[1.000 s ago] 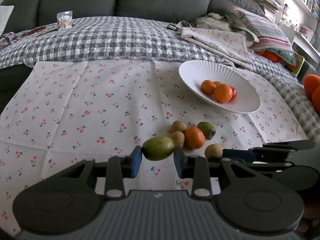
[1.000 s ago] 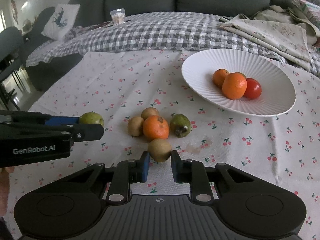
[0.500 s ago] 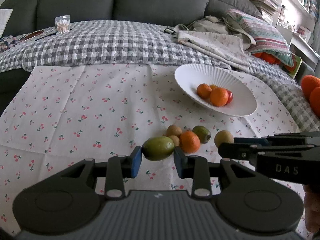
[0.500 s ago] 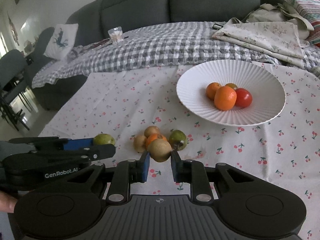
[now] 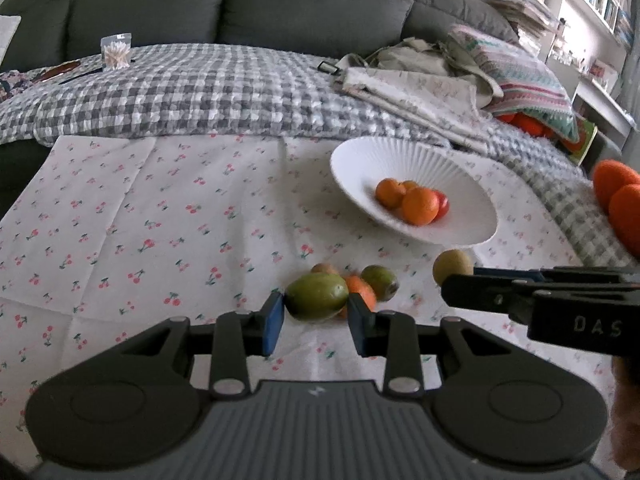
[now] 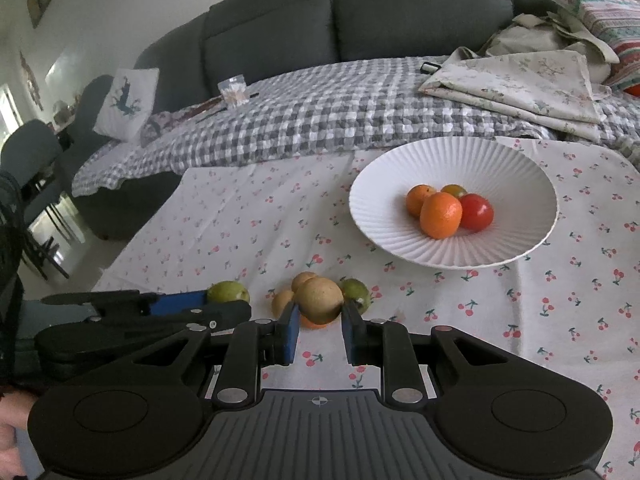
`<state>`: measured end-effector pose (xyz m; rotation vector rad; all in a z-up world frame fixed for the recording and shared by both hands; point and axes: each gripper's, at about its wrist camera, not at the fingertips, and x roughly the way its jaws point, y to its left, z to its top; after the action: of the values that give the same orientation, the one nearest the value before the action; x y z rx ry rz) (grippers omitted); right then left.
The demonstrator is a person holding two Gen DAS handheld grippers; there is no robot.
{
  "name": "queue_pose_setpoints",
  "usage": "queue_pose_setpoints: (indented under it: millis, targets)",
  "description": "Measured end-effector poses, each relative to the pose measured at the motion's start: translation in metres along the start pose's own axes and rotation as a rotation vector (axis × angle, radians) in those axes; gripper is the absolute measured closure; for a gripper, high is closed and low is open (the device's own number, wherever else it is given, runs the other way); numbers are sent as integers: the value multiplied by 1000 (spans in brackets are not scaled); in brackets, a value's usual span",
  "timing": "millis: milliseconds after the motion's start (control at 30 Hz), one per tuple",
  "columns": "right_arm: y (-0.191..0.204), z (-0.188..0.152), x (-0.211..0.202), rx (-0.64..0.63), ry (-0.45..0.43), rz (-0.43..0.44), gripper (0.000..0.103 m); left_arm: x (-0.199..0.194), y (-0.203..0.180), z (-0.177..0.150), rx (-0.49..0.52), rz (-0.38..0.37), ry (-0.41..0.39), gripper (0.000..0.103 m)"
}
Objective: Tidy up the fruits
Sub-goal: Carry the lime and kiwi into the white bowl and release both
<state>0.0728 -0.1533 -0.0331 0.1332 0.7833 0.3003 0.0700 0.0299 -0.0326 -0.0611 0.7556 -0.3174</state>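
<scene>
White ribbed bowl (image 6: 452, 256) near the cloth's far right corner with oranges, a half-hidden fruit behind them, blurred loose fruits (image 5: 380, 280) partly covered, left gripper (image 5: 316, 312) clamping a smooth green fruit (image 5: 316, 296), right gripper (image 6: 320, 320) clamping a round brown fruit (image 6: 319, 299).

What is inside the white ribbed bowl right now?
The white bowl holds two oranges, a red tomato and a greenish fruit mostly hidden behind them. Anything beneath them is covered.
</scene>
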Motion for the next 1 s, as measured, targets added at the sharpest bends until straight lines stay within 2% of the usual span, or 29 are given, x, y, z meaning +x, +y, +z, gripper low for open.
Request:
queue_pose_setpoints:
  millis: [233, 500, 733, 1000]
  targets:
    - [-19, 15, -21, 57, -56, 11, 81, 1, -13, 18, -56, -45, -25, 70]
    - [-54, 33, -39, 158, -111, 7, 81, 9, -39, 46, -54, -74, -90, 70]
    - [-86, 45, -46, 233, -144, -18, 81, 37, -54, 54, -2, -46, -85, 70]
    - [-108, 49, -25, 272, -105, -61, 81, 64, -74, 53, 108, -29, -84, 70]
